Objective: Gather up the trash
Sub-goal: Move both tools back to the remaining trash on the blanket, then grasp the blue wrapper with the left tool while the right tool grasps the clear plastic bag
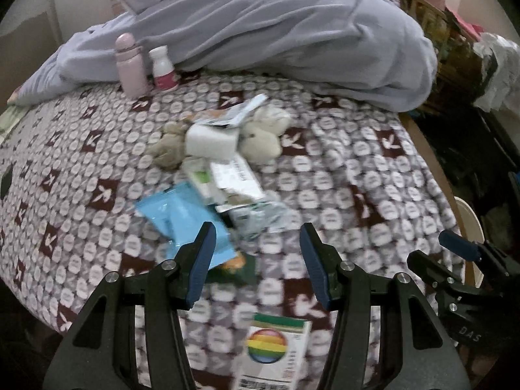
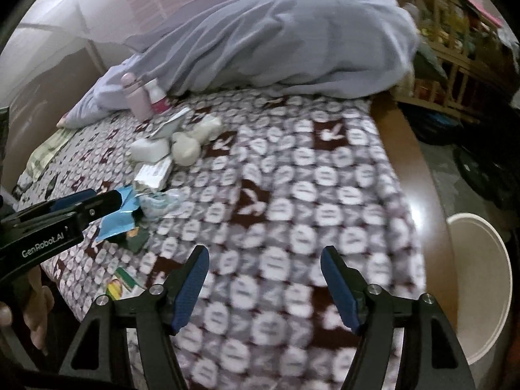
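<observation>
A heap of trash lies on the patterned bed cover point(image 1: 357, 175): a blue packet point(image 1: 182, 224), a white box point(image 1: 211, 141), crumpled tissues point(image 1: 263, 130), flat wrappers point(image 1: 235, 177) and a clear plastic wrapper point(image 1: 260, 217). A dark green packet point(image 1: 242, 268) and a box with a rainbow disc point(image 1: 273, 347) lie closer to me. My left gripper point(image 1: 256, 230) hovers open just short of the heap, nothing between its pads. My right gripper point(image 2: 265, 252) stands open over bare cover, right of the heap point(image 2: 152, 169). Each gripper shows in the other's view: the right gripper point(image 1: 438, 253), the left gripper point(image 2: 107, 200).
A pink bottle point(image 1: 130, 65) and a white bottle with a red label point(image 1: 164, 70) stand against a lilac duvet point(image 1: 276, 39) at the back. A white bin point(image 2: 481, 286) stands on the floor past the bed's wooden edge point(image 2: 419, 175). A hand point(image 2: 35, 308) holds the left gripper.
</observation>
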`<state>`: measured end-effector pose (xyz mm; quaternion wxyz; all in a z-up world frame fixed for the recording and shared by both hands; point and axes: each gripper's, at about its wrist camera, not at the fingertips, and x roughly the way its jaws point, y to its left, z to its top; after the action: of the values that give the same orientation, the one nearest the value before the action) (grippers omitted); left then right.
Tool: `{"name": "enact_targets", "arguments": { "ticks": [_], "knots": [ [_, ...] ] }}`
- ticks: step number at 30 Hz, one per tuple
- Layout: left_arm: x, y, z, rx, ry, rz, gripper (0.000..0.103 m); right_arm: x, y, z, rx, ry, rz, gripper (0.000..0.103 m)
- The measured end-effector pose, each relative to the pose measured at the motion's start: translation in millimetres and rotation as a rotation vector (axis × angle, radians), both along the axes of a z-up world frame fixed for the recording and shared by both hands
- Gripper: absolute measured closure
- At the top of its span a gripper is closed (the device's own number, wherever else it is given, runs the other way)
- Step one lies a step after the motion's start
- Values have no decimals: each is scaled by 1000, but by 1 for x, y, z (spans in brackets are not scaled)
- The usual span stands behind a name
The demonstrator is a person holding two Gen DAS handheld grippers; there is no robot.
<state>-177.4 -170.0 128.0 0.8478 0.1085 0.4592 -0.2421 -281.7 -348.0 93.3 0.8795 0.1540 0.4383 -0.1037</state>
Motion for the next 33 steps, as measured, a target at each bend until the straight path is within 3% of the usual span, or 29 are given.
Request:
{"name": "enact_targets", "arguments": {
  "ticks": [9, 15, 24, 29, 30, 31, 32, 33],
  "knots": [
    [33, 63, -22, 37, 45, 68, 51, 34, 31, -12, -6, 29, 86, 32],
    [52, 97, -37, 14, 105, 117, 51, 57, 44, -20, 28, 32, 119, 32],
    [69, 107, -44, -13, 152, 147, 51, 119, 68, -40, 97, 41, 202, 30],
    [80, 105, -52, -69, 206, 148, 51, 151, 81, -61, 102, 66, 257, 30],
    [82, 102, -53, -82, 217, 146, 51, 154, 81, -66, 111, 67, 264, 33],
    [84, 99, -55, -90, 224, 142, 51, 155, 80, -68, 115, 65, 260, 51],
    [86, 96, -57, -92, 227, 140, 51, 155, 78, -68, 118, 64, 255, 61],
    [88, 91, -60, -92, 230, 139, 51, 152, 74, -67, 126, 55, 249, 62]
  ]
}}
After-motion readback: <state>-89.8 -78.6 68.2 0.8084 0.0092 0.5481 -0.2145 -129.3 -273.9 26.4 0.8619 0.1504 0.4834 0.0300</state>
